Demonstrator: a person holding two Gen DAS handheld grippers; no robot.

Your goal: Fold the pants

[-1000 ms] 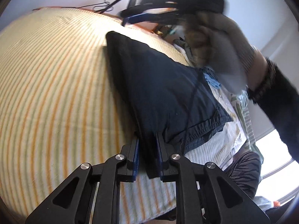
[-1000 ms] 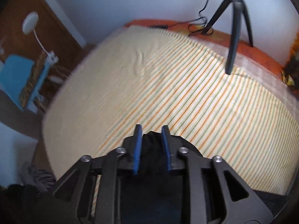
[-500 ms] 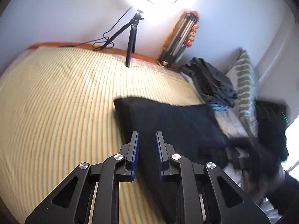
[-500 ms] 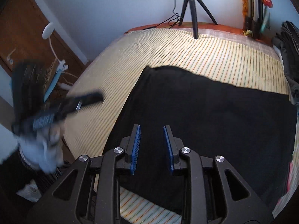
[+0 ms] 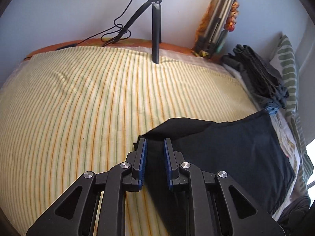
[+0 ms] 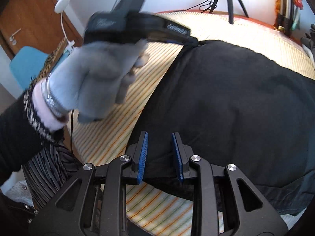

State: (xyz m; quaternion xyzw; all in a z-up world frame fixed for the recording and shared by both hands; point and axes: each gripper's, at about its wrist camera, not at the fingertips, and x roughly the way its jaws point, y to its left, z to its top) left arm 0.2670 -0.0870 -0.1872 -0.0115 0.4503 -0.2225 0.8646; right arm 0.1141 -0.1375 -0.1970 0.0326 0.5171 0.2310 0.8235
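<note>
The black pants (image 5: 226,153) are spread flat on the striped bed (image 5: 78,108). Their near edge is pinched by the left gripper (image 5: 154,157) and the right gripper (image 6: 159,153). Behind the pants, folded clothes (image 5: 259,78) are stacked, and a tripod (image 5: 156,29) is stood farthest back.
</note>
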